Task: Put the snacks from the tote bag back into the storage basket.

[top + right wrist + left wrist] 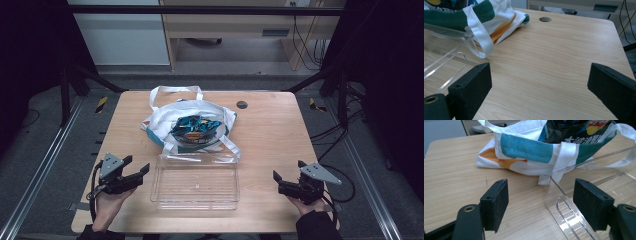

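Here, both tongs [134, 170] [289, 176] wide open, empty

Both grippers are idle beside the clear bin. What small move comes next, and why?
Probably bring the left gripper forward to the tote bag mouth. Both sets of jaws stand open and hold nothing, the clear bin looks empty, and the snack packets lie inside the bag.

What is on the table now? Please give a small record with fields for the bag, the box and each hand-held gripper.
bag: white tote bag with teal and orange patches, lying at the table's middle, mouth open
bag contents: dark snack packets
box: clear plastic box, empty, just in front of the bag
left hand-held gripper: open, holds nothing, left of the box
right hand-held gripper: open, holds nothing, right of the box
table: light wood
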Motion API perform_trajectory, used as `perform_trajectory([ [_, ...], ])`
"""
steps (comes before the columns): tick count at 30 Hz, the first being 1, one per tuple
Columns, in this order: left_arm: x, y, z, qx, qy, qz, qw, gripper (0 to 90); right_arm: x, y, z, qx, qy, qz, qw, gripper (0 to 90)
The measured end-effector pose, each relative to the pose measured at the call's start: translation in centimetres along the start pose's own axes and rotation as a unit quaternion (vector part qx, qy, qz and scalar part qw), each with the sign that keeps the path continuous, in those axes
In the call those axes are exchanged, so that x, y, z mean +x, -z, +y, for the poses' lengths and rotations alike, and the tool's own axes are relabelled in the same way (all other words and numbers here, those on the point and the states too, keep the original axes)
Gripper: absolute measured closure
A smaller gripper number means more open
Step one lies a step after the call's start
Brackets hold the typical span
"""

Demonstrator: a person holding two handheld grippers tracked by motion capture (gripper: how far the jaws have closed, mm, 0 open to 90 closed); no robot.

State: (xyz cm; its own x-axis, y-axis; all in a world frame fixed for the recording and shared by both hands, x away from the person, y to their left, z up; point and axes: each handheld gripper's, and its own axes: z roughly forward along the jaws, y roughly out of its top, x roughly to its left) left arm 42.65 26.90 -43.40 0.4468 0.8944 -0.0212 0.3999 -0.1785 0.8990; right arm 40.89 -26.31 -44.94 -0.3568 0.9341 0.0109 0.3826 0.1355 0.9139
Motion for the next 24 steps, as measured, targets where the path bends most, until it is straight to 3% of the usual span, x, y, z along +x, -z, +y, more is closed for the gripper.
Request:
perform_trajectory([
  [24, -0.83, -0.24, 0.78, -0.006, -0.004, -0.010, 0.9999, 28.2, 0.13, 0.16, 0.15, -0.005, 0.004, 0.008, 1.0000, 4.9],
])
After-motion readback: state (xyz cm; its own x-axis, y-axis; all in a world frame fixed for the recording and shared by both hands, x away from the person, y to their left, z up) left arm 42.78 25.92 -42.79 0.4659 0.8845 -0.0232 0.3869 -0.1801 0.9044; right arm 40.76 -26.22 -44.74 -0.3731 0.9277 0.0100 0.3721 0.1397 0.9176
